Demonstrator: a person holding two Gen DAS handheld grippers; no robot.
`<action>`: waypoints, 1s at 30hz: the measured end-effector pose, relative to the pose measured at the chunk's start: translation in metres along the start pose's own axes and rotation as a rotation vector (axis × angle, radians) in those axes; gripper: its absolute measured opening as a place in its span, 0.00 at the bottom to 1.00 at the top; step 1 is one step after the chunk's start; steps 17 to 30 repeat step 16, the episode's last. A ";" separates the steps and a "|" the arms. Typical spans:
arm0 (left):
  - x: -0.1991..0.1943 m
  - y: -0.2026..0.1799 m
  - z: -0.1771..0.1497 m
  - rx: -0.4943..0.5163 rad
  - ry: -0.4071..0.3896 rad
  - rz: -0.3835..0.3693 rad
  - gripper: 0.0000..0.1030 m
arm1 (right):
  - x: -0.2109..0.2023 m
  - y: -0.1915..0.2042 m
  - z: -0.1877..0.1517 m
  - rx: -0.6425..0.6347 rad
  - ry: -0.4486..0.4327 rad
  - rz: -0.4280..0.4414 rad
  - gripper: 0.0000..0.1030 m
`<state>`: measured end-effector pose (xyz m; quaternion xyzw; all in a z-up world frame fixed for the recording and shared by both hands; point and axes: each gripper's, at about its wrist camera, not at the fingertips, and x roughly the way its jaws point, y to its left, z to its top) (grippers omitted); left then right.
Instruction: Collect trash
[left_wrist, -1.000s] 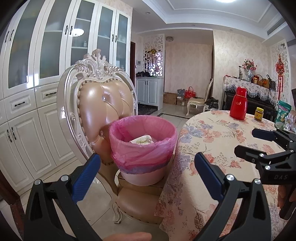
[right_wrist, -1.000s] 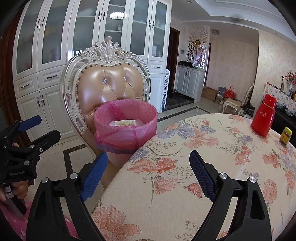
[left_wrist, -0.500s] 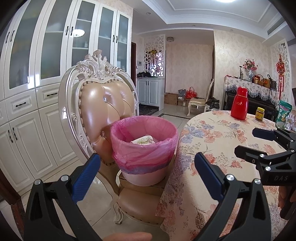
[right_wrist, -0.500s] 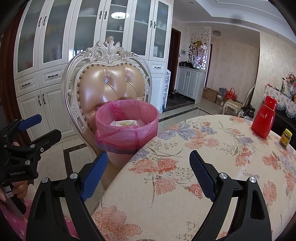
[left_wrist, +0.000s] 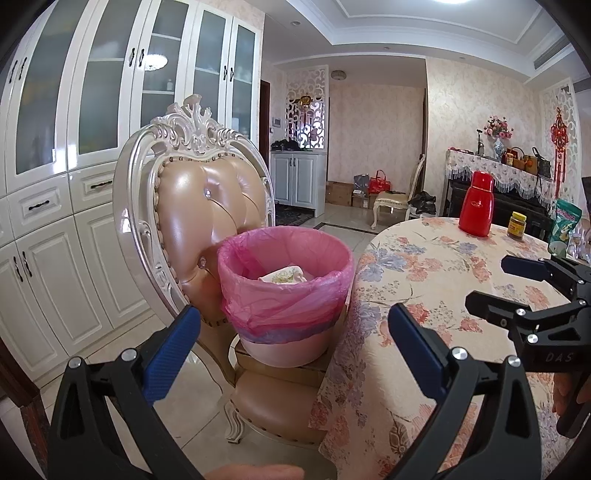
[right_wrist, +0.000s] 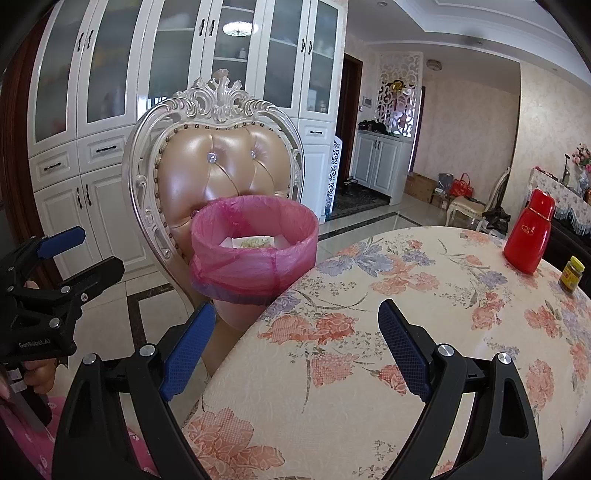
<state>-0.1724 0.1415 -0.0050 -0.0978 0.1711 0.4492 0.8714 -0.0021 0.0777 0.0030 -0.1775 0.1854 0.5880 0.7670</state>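
A pink-lined trash bin (left_wrist: 284, 291) stands on the seat of an ornate chair (left_wrist: 207, 206), with crumpled paper trash (left_wrist: 282, 275) inside. The bin also shows in the right wrist view (right_wrist: 255, 243), paper (right_wrist: 255, 242) in it. My left gripper (left_wrist: 293, 339) is open and empty, in front of the bin and a little below its rim. My right gripper (right_wrist: 295, 336) is open and empty, over the edge of the floral table (right_wrist: 424, 314). The right gripper appears from the side in the left wrist view (left_wrist: 517, 288); the left one in the right wrist view (right_wrist: 70, 254).
A red thermos (left_wrist: 475, 203) and a small jar (left_wrist: 517, 226) stand at the table's far side, with a green packet (left_wrist: 565, 225) beside them. White cabinets (left_wrist: 74, 184) line the left wall. Tiled floor (left_wrist: 192, 387) lies around the chair.
Both views have drifted slightly, so the bin and chair sit a touch further right. Both grippers stay open and empty.
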 end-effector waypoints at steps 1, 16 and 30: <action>0.001 0.000 0.000 0.000 0.003 -0.001 0.96 | 0.000 0.000 0.000 -0.001 0.000 0.001 0.82; 0.003 -0.001 -0.003 0.019 0.008 -0.012 0.96 | 0.000 -0.001 0.000 -0.001 0.002 -0.001 0.82; 0.003 -0.001 -0.003 0.019 0.008 -0.012 0.96 | 0.000 -0.001 0.000 -0.001 0.002 -0.001 0.82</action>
